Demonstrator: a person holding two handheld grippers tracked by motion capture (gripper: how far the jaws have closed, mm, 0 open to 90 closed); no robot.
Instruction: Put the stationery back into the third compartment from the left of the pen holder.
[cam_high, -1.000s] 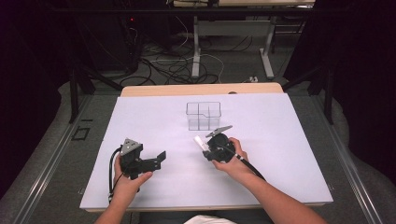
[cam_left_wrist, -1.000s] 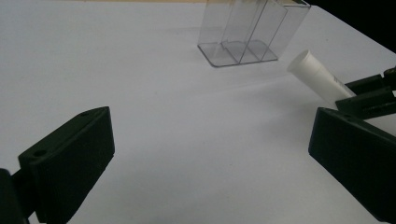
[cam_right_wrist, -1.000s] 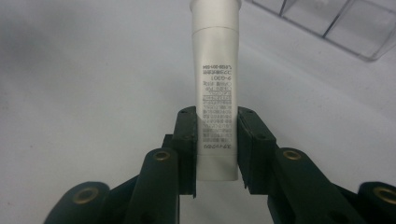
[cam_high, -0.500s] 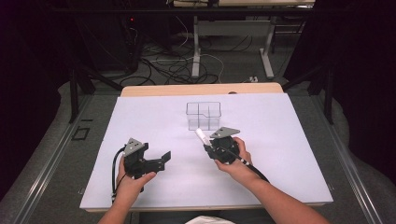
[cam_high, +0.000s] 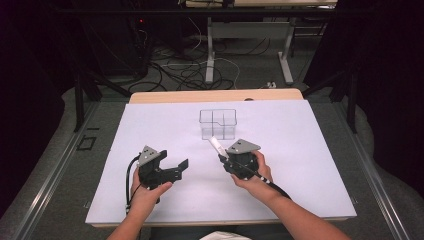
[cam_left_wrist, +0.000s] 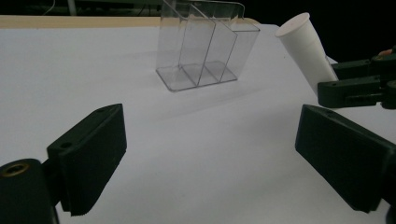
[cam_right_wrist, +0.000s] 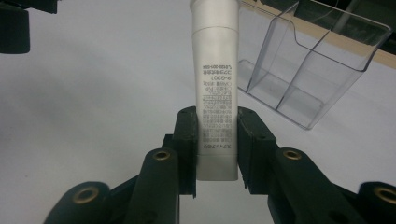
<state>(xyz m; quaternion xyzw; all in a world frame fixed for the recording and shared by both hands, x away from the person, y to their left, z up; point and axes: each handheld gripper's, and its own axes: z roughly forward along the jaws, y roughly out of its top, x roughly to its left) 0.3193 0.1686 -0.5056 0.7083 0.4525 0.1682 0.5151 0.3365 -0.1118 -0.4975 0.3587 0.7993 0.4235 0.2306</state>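
Observation:
A clear plastic organizer (cam_high: 218, 123) with several compartments stands on the white table (cam_high: 310, 150), toward the back middle; it also shows in the left gripper view (cam_left_wrist: 205, 46) and the right gripper view (cam_right_wrist: 308, 70). My right gripper (cam_high: 223, 158) (cam_right_wrist: 215, 140) is shut on a white tube (cam_high: 216, 145) (cam_right_wrist: 215, 84), cap end pointing away toward the organizer. The tube (cam_left_wrist: 308, 51) is held just short of the organizer, tilted. My left gripper (cam_high: 181, 167) (cam_left_wrist: 210, 158) hovers at the front left, open, with nothing between its jaws.
A wooden table edge (cam_high: 215, 95) runs behind the white surface. Beyond it, on the floor, lie cables (cam_high: 180, 65) and desk legs (cam_high: 210, 50). A metal rail (cam_high: 55, 165) borders the left side.
My right gripper has carried the tube a little forward and right, closer to the organizer. The left gripper has drifted slightly right and toward the person.

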